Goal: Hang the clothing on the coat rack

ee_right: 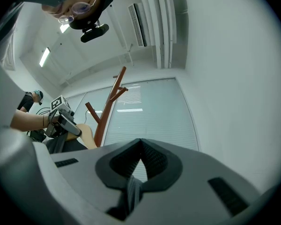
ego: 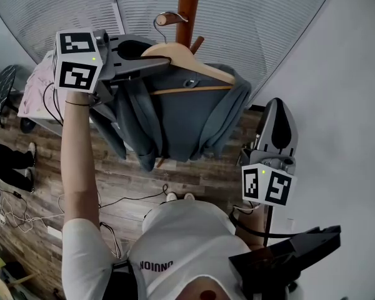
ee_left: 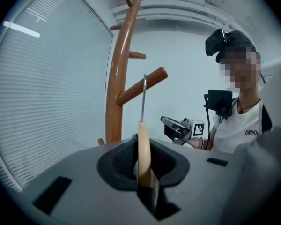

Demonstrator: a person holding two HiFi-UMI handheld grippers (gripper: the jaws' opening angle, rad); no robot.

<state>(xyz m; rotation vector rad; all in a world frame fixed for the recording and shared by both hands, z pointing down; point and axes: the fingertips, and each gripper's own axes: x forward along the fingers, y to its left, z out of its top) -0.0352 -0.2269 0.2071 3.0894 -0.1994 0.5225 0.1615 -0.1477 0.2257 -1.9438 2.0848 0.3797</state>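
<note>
A wooden hanger (ego: 194, 64) carries a grey garment (ego: 181, 117) that hangs in folds below it. My left gripper (ego: 153, 60) is shut on the hanger's left shoulder. In the left gripper view the hanger (ee_left: 144, 144) stands edge-on between the jaws of that gripper (ee_left: 144, 168). Its metal hook (ee_left: 144, 97) rises in front of a peg (ee_left: 143, 84) of the brown coat rack (ee_left: 118, 78). The hook (ego: 164, 19) curls by a peg tip; whether it rests on it I cannot tell. My right gripper (ego: 277, 108) points upward, apart at the right, shut and holding nothing (ee_right: 139, 158).
Window blinds (ego: 250, 17) stand behind the coat rack pole (ego: 189, 8), and a white wall (ego: 344, 105) runs along the right. Cables (ego: 25, 214) lie on the wooden floor. A table with pink cloth (ego: 37, 86) and another person's legs (ego: 9, 161) are at the left.
</note>
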